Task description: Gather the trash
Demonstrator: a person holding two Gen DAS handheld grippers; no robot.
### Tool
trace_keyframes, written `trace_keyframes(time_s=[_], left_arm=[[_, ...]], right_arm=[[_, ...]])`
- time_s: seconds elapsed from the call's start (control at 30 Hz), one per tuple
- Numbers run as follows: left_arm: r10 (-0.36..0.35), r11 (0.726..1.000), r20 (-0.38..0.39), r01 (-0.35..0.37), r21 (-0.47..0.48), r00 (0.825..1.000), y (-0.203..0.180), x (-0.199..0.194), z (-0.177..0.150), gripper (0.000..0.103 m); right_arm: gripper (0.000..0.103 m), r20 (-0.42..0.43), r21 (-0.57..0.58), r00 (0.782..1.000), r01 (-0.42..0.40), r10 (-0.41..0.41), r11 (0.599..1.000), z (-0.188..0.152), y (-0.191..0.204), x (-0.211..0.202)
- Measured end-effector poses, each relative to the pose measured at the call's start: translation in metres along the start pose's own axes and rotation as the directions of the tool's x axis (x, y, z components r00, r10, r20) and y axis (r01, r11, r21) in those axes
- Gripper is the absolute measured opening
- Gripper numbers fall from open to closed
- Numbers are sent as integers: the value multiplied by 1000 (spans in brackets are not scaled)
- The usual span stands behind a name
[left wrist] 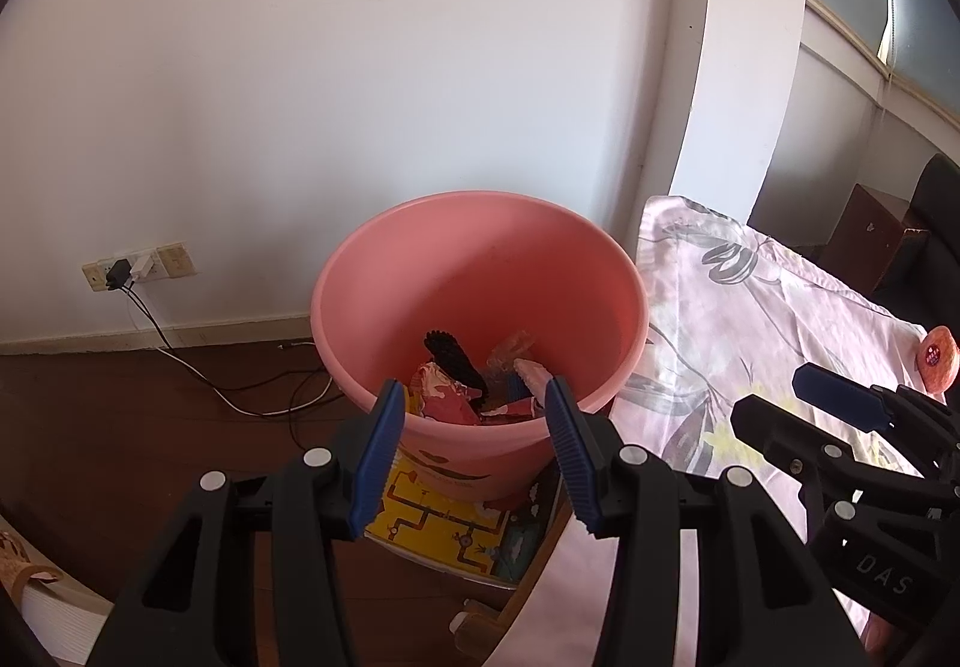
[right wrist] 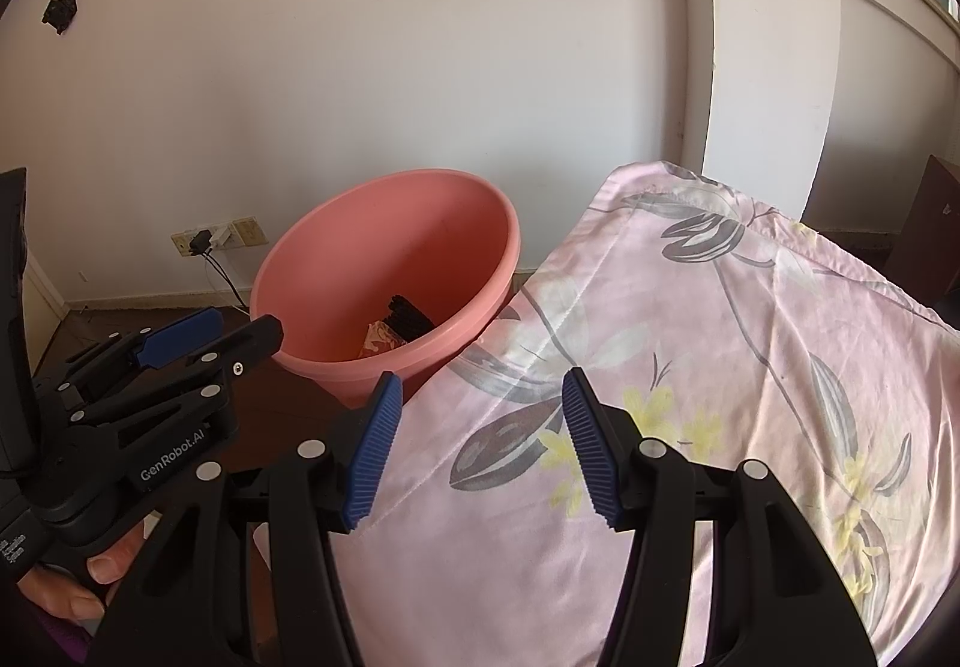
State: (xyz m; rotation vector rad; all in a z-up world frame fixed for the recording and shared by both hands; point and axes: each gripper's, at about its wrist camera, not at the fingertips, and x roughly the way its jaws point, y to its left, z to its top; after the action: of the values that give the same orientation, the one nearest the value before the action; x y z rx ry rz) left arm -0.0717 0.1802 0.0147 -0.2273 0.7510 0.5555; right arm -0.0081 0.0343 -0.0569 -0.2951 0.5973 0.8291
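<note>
- A pink bucket [left wrist: 480,307] stands on the dark floor [left wrist: 120,415] beside a table under a pink flowered cloth [right wrist: 690,397].
- In the bucket lies trash: a black comb-like piece [left wrist: 453,361], a red-and-white wrapper [left wrist: 444,397] and clear crumpled plastic [left wrist: 513,352].
- The left gripper [left wrist: 474,415] hangs over the bucket's near rim, jaws apart and empty.
- The right gripper [right wrist: 480,427] hangs over the cloth, jaws apart and empty.
- An orange round thing [left wrist: 936,361] lies on the cloth's far edge.
</note>
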Motion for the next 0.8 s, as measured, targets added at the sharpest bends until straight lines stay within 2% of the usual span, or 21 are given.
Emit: trace_keyframes(time_s=[0.8], left_arm=[[-9,1000,-9,9,10,1000,-3,1,-2,48]], right_arm=[[56,-3,5,1000,3,-3,1000,-3,-3,-1]])
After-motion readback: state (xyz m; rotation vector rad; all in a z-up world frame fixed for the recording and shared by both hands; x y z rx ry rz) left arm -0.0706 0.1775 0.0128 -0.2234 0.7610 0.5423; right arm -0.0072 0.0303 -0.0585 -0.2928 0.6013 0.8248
